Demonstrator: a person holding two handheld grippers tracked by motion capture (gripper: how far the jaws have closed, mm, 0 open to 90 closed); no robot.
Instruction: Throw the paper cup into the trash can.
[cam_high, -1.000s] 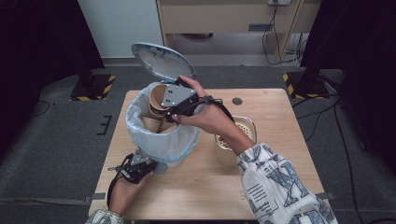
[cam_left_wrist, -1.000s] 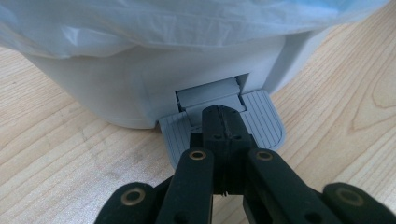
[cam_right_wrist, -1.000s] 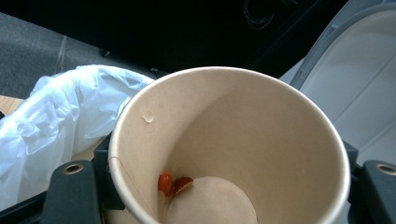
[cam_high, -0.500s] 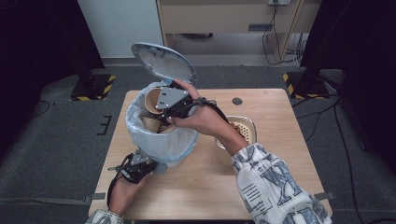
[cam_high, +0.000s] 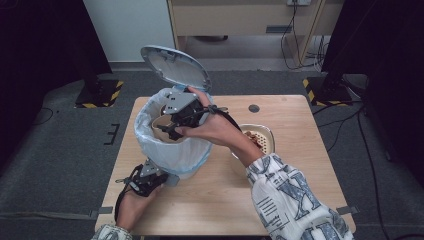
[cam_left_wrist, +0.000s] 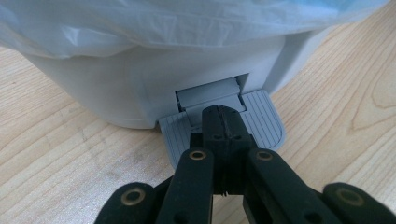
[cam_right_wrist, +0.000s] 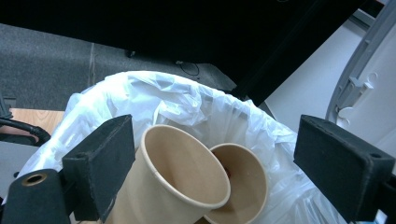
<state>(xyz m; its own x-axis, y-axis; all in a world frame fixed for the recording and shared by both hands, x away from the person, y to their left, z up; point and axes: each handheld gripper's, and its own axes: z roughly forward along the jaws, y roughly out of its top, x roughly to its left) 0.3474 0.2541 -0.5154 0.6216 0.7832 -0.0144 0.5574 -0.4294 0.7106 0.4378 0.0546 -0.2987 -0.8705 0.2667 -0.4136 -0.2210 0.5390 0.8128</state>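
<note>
A white pedal bin (cam_high: 176, 152) with a pale plastic liner (cam_right_wrist: 187, 100) stands on the wooden table (cam_high: 290, 112), its lid (cam_high: 175, 67) raised. My left gripper (cam_high: 156, 176) is shut with nothing in it, and its tips (cam_left_wrist: 223, 117) press on the grey pedal (cam_left_wrist: 264, 120). My right gripper (cam_high: 169, 126) hovers over the bin's mouth. Its jaws have just been opening and stand wide apart (cam_right_wrist: 224, 161). A tan paper cup (cam_right_wrist: 175, 184) lies loose between them, leaning on a second cup (cam_right_wrist: 245, 184) inside the liner.
A shallow beige bowl (cam_high: 270, 134) with food in it sits on the table right of the bin, under my right forearm. A small dark disc (cam_high: 254, 108) lies near the table's far edge. Black stands flank the table on the grey floor.
My right gripper's jaws have spread apart and let go of the paper cup, which has sunk lower into the bin. The left gripper still holds the pedal down.
</note>
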